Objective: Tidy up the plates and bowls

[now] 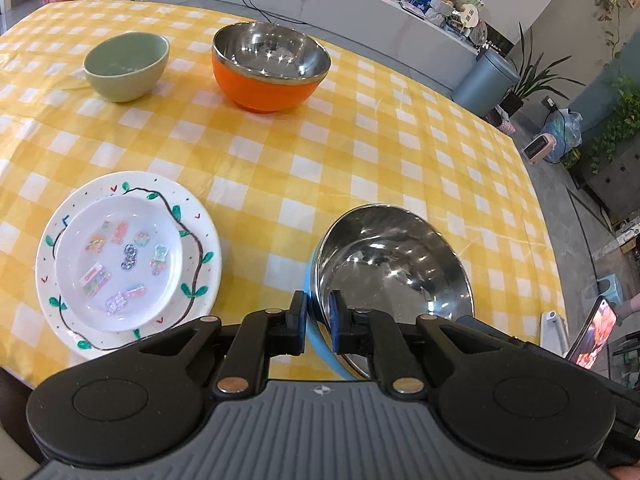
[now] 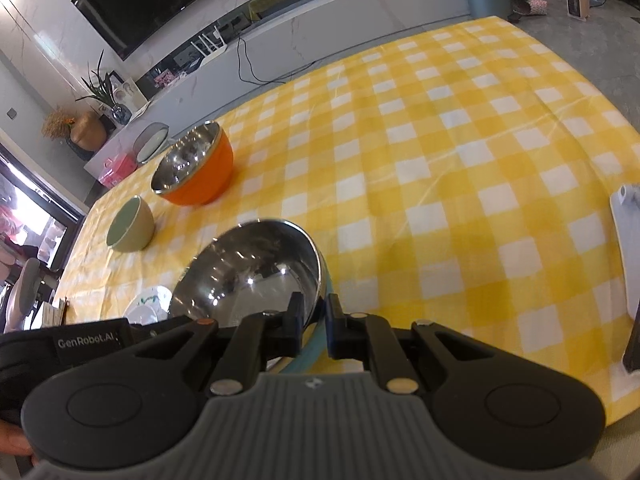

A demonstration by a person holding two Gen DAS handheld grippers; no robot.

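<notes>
Blue steel-lined bowl (image 1: 394,276) sits near the table's front edge, right of the stacked plates (image 1: 128,260). Left gripper (image 1: 318,322) and right gripper (image 2: 314,326) each pinch its thin rim, on opposite sides. Judged light, rigid, slick (polished metal); the rim is the only purchase. Orange bowl (image 1: 270,66) and green bowl (image 1: 126,66) stand beyond.

"GenRobot.AI" stands in pale letters on the black housing of the left tool (image 2: 90,342), seen at the lower left of the right wrist view. Print on the snack bags on the far counter is too small to read.
</notes>
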